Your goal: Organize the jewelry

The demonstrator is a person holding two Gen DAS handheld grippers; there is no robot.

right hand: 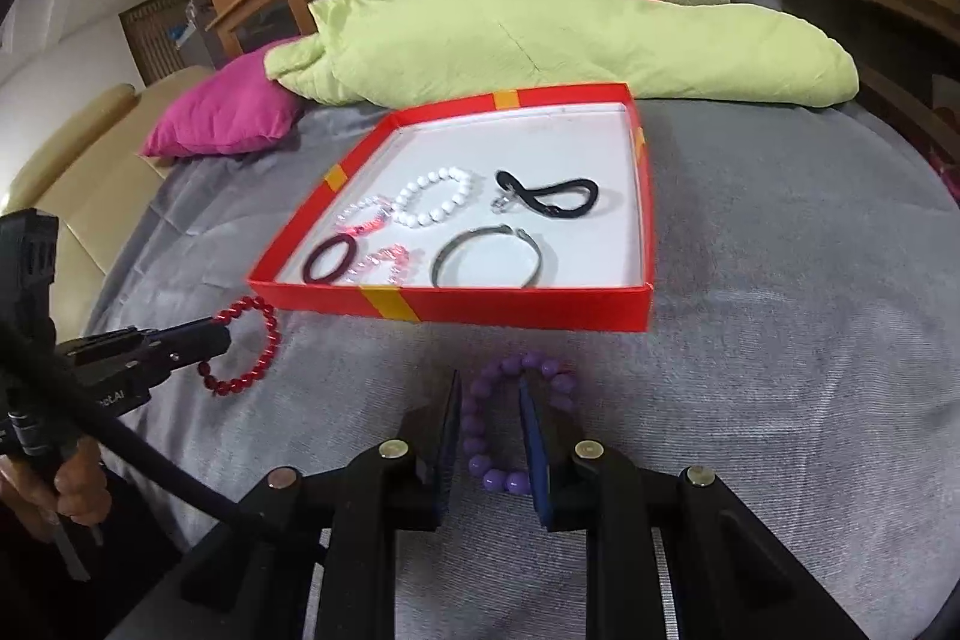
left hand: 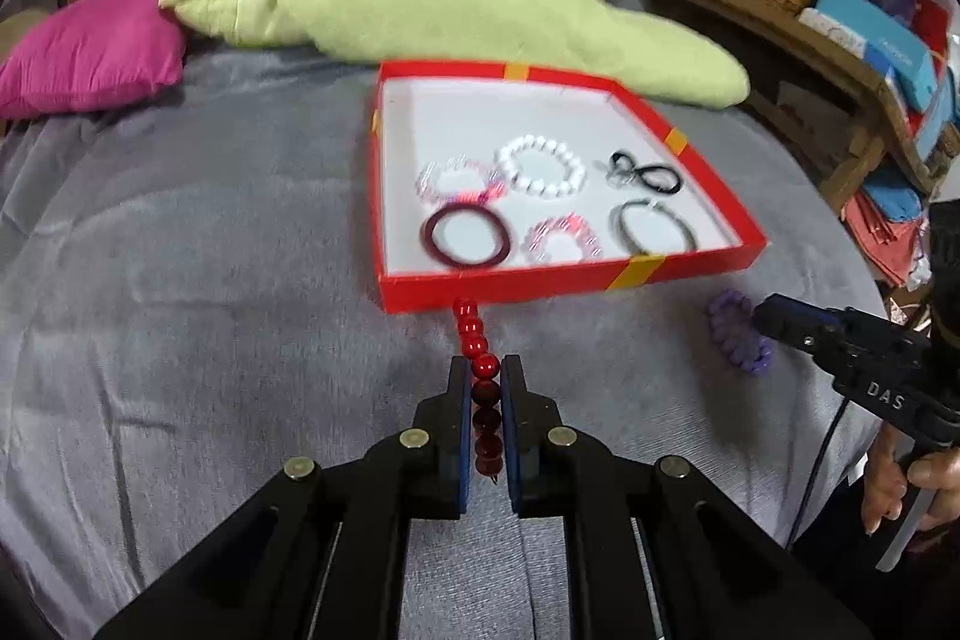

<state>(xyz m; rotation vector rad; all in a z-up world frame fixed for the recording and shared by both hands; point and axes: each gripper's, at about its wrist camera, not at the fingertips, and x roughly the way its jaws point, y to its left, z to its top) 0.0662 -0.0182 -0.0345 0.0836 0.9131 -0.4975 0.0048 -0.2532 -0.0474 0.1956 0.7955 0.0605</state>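
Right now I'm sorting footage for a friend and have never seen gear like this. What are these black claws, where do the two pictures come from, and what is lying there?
No robot here: a person holds a two-finger gripper in each hand, each with a camera looking along its fingers. One picture is from the left tool, one from the right.

The left gripper is closed on a red bead bracelet. The right gripper is open, its fingers on either side of a purple bead bracelet lying on the grey cover.

Ahead sits a shallow red box holding six pieces, among them a white bead bracelet, a metal bangle and a dark red ring.
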